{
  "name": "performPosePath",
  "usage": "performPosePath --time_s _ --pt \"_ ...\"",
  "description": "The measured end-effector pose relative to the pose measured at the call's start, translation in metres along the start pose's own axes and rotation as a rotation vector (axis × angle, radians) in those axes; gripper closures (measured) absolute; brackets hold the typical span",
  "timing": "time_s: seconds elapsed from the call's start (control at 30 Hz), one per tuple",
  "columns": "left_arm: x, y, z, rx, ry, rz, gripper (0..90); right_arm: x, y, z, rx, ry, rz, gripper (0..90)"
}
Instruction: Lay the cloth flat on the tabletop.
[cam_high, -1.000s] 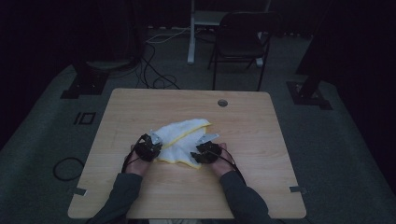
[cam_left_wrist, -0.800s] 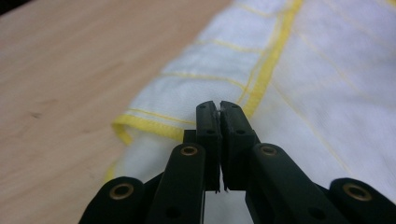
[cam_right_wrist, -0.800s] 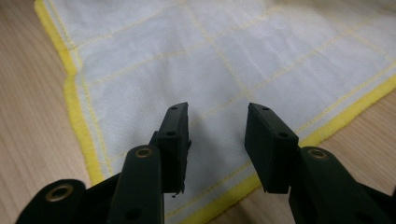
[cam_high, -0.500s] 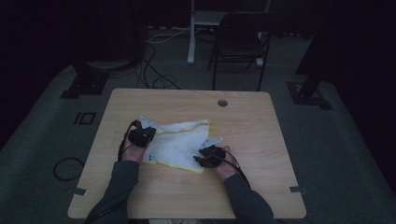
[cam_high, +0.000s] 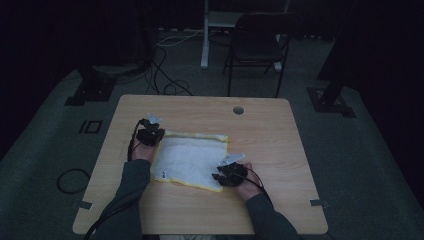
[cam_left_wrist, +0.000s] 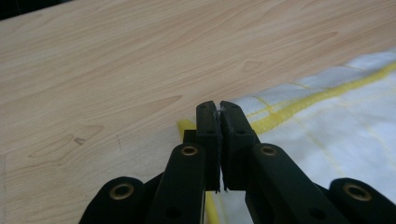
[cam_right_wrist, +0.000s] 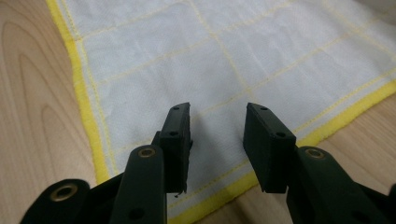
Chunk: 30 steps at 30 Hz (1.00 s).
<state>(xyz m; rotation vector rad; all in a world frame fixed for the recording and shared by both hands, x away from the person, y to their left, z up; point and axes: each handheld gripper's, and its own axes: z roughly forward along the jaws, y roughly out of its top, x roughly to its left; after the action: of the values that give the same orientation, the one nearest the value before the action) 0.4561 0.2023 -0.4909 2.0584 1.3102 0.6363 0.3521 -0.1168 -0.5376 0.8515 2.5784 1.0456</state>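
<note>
A white cloth (cam_high: 192, 155) with a yellow border and thin yellow grid lines lies spread flat on the wooden table (cam_high: 285, 145). My left gripper (cam_high: 151, 131) sits at the cloth's far left corner. In the left gripper view its jaws (cam_left_wrist: 218, 108) are pressed together with a sliver of white cloth (cam_left_wrist: 327, 121) pinched at the tips. My right gripper (cam_high: 222, 175) hovers over the near right corner. In the right gripper view it (cam_right_wrist: 217, 109) stands open above the cloth (cam_right_wrist: 233, 56), with nothing between the pads.
A round cable hole (cam_high: 238, 110) is set in the table near its far edge. Behind the table stand a dark chair (cam_high: 255, 47) and a white post, with cables (cam_high: 165, 75) on the carpet. Bare wood surrounds the cloth on all sides.
The cloth was bunched between the two grippers and now lies flat. My left gripper has moved away to the far left, and my right gripper has drawn back to the near right.
</note>
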Motion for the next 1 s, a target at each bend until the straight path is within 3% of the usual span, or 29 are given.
performPosePath --time_s 0.13,0.23,0.3,0.53,0.7,0.73,1.0 --pt "0.006 0.001 0.007 0.008 0.006 -0.031 86.9 0.001 -0.003 -0.003 0.004 0.002 0.000 61.5" --pt "0.010 0.001 0.007 -0.008 0.017 -0.062 77.4 0.002 -0.004 -0.005 0.009 0.003 -0.002 61.5" --pt "0.013 0.001 0.006 -0.017 0.027 -0.078 76.0 0.002 -0.004 -0.005 0.010 0.003 -0.003 61.5" --pt "0.020 -0.003 -0.002 -0.031 0.037 -0.091 69.9 0.001 -0.002 -0.004 0.004 -0.007 -0.003 62.8" --pt "0.020 -0.011 -0.006 -0.033 0.024 -0.101 70.0 -0.006 0.004 -0.004 -0.037 -0.045 0.035 67.4" --pt "0.019 -0.013 -0.006 -0.033 0.020 -0.102 69.9 -0.011 0.008 -0.002 -0.050 -0.057 0.049 71.6" --pt "0.016 -0.015 0.003 -0.007 -0.007 -0.104 70.0 -0.030 0.029 0.017 -0.054 -0.097 0.080 74.4"
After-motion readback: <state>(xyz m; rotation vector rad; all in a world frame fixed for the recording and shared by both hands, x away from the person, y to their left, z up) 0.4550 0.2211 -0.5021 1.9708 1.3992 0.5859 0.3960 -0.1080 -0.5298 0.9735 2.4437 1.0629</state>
